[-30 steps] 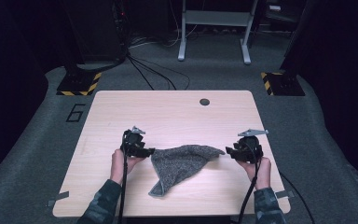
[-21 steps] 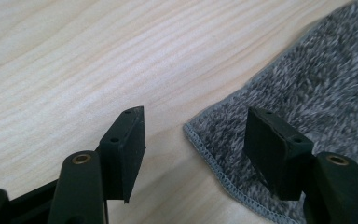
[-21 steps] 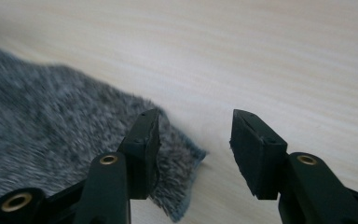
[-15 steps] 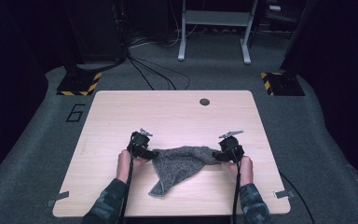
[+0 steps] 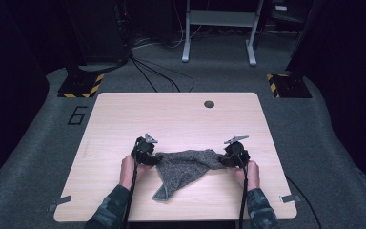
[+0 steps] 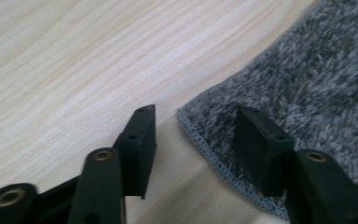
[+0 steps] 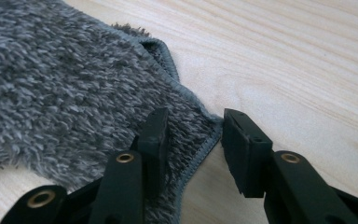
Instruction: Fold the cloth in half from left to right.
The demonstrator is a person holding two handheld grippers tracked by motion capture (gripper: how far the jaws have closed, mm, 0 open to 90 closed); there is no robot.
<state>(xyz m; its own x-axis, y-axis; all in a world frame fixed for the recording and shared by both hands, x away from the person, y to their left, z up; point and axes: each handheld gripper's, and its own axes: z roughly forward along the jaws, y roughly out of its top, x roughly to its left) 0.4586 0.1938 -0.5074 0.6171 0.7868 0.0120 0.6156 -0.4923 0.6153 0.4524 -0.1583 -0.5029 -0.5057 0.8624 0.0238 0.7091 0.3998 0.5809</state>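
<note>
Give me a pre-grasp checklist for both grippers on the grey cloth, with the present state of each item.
1. Left gripper open: ok.
2. Right gripper open: ok.
3. Stitched edge of the cloth lies between the left fingers: ok.
4. Cloth corner lies between the right fingers: ok.
5. Cloth spread flat: not ok, bunched, one tail trailing toward the person.
6. Fingers touching the table: cannot tell.

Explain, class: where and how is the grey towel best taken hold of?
Probably at the stitched corners of the grey towel. Bring the left hand-held gripper from its left end and the right hand-held gripper from its right. The hems lie flat between open jaws, so each should straddle an edge.
</note>
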